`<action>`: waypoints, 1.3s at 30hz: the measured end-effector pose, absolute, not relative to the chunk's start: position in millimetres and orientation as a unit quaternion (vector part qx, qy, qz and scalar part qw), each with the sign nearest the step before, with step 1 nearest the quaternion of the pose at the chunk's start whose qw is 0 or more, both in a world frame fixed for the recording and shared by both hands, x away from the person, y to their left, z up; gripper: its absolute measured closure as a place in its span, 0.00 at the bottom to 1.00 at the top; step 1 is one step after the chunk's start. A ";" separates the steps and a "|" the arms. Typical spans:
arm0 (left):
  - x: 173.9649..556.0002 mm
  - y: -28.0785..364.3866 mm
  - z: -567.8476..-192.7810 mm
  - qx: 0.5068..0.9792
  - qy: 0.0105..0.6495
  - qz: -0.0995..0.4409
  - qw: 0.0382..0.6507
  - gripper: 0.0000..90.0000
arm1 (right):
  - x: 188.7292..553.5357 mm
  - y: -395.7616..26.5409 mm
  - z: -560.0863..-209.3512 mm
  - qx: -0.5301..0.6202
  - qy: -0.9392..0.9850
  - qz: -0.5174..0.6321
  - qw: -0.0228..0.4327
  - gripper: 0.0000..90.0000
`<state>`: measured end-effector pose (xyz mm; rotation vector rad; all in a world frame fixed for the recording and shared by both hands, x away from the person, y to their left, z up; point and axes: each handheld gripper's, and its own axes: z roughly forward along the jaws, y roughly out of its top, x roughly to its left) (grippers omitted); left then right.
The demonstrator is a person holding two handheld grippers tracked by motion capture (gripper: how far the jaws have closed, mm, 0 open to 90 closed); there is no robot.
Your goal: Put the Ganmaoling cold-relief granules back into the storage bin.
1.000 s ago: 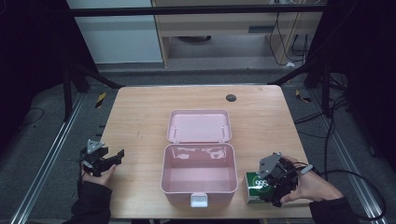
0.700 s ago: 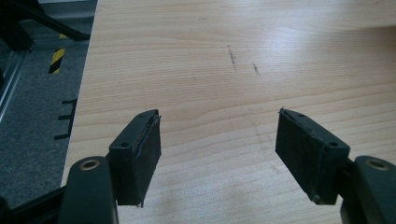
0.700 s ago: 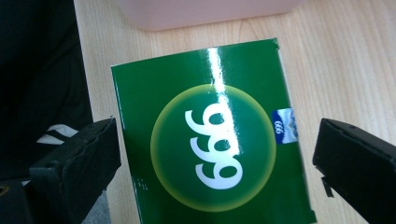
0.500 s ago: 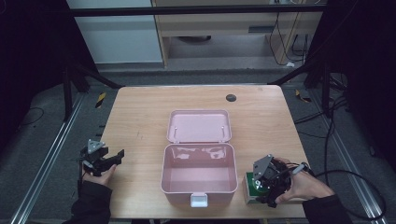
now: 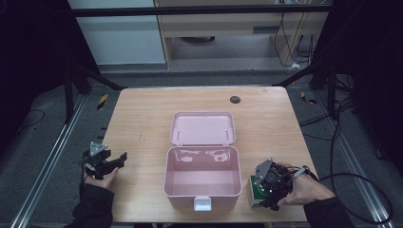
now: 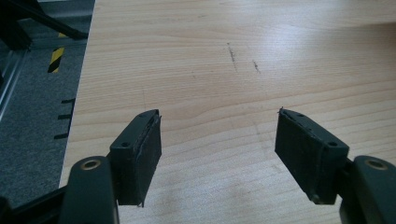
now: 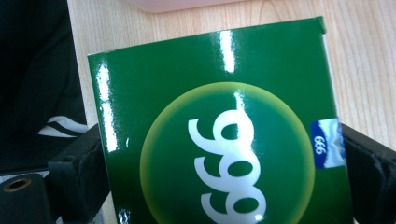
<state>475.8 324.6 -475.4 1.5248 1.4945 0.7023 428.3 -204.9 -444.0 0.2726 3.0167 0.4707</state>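
Note:
A glossy green carton (image 7: 224, 154) with a yellow-green circle and white "999" lies on the table at the front right, beside the pink box. My right gripper (image 7: 222, 135) straddles it from above. Its jaws have just been closing, and both pads (image 7: 86, 158) now sit against the carton's two sides. In the high view the carton (image 5: 254, 191) peeks out left of the right gripper (image 5: 267, 187). My left gripper (image 5: 118, 160) rests at the table's left edge. Its jaws (image 6: 217, 135) stand wide open over bare wood with nothing between them.
An open pink plastic box (image 5: 166, 183) sits at the table's front middle, its lid (image 5: 203, 128) folded back flat and a white latch (image 5: 202, 204) at the front. It holds nothing. A small dark disc (image 5: 235, 99) lies near the far edge.
My right gripper has sunk down over the green carton and shifted slightly left, covering more of it. The left gripper has stayed where it was.

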 end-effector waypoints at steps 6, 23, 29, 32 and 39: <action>475.7 324.8 -475.3 0.612 0.599 0.282 0.432 0.34 | 428.9 -204.1 -445.6 0.087 0.984 0.148 0.035 0.09; 475.6 324.7 -474.9 0.609 0.600 0.283 0.434 0.35 | 426.8 -204.9 -444.3 0.117 0.982 0.145 0.032 0.18; 475.6 324.6 -474.8 0.608 0.600 0.283 0.435 0.35 | 425.8 -207.3 -440.8 0.128 0.979 0.154 0.030 0.18; 475.5 324.5 -474.9 0.610 0.600 0.283 0.434 0.35 | 425.6 -211.0 -435.6 0.132 0.977 0.164 0.032 0.18; 475.4 324.1 -474.8 0.612 0.599 0.283 0.432 0.35 | 424.4 -219.3 -418.7 0.144 0.972 0.181 0.049 0.18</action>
